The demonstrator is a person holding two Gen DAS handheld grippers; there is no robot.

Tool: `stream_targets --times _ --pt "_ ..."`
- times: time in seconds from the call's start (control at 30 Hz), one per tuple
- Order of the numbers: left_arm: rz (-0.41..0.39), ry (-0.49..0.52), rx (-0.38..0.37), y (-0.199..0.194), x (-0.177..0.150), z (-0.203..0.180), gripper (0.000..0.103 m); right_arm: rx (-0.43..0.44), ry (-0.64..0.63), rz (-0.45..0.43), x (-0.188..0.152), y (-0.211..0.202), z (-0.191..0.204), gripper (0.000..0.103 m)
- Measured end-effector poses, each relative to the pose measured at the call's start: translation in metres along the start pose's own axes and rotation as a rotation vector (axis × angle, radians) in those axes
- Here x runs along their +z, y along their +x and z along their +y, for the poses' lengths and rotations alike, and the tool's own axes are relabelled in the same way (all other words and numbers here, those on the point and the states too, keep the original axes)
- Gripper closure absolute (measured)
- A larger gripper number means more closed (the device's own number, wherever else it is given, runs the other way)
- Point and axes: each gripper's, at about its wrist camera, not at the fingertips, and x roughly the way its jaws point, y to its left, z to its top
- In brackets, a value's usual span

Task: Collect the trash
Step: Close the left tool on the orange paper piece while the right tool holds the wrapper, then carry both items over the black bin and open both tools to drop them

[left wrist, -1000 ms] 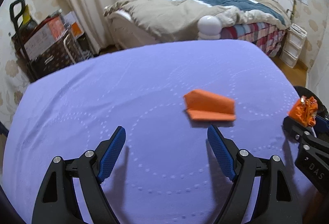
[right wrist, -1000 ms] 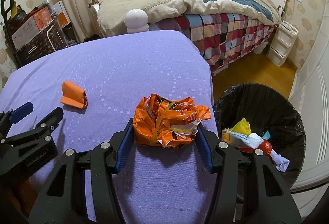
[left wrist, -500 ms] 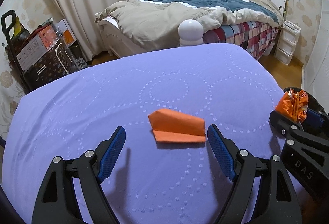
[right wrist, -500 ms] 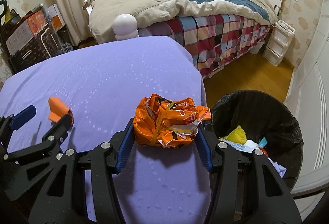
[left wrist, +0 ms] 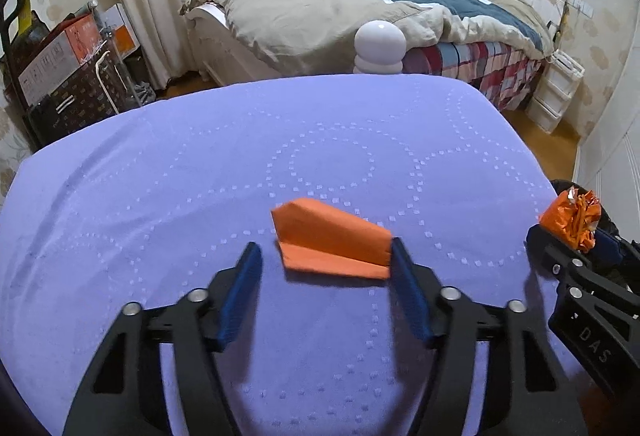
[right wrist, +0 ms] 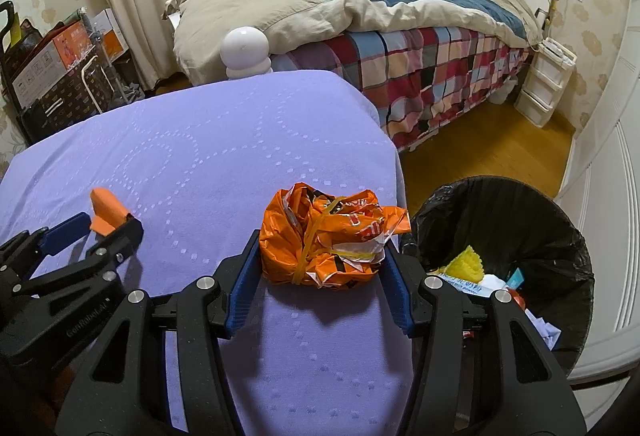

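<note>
A folded orange paper (left wrist: 332, 240) lies on the purple table (left wrist: 200, 164). My left gripper (left wrist: 326, 260) is open around its near part; the right finger touches its edge, the left finger stands apart. The paper also shows in the right wrist view (right wrist: 107, 211). My right gripper (right wrist: 320, 256) is shut on a crumpled orange snack bag (right wrist: 328, 240), held just above the table's right edge beside a black-lined trash bin (right wrist: 520, 220). The bag also shows in the left wrist view (left wrist: 572, 216).
The bin holds several wrappers, among them a yellow piece (right wrist: 464, 264). A white round lamp (left wrist: 380, 46) stands at the table's far edge. A bed (right wrist: 380, 12) lies beyond, boxes (left wrist: 60, 64) at the left, a white drawer unit (right wrist: 544, 84) at the right.
My left gripper has moved forward and narrowed around the orange paper. My right gripper has carried the snack bag toward the table's right edge, nearer the bin.
</note>
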Motion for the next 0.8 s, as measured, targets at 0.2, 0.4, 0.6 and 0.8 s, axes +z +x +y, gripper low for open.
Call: stream_targets --times 0.2,0.4,0.6,0.8 --pt "-0.014 0.022 0.001 -0.006 -0.006 -0.002 0.053 0.003 -0.013 -0.001 -0.006 -0.005 0.005 0.049" --pt "-0.018 0.017 -0.009 -0.015 -0.015 0.002 0.054 0.006 -0.023 -0.005 -0.018 -0.015 0.009 0.049" --pt "-0.026 0.019 -0.011 -0.028 -0.030 0.000 0.054 0.012 -0.036 -0.011 -0.030 -0.027 0.013 0.049" --pt "-0.038 0.020 -0.015 -0.041 -0.044 -0.005 0.054 0.010 -0.045 -0.020 -0.045 -0.043 0.011 0.049"
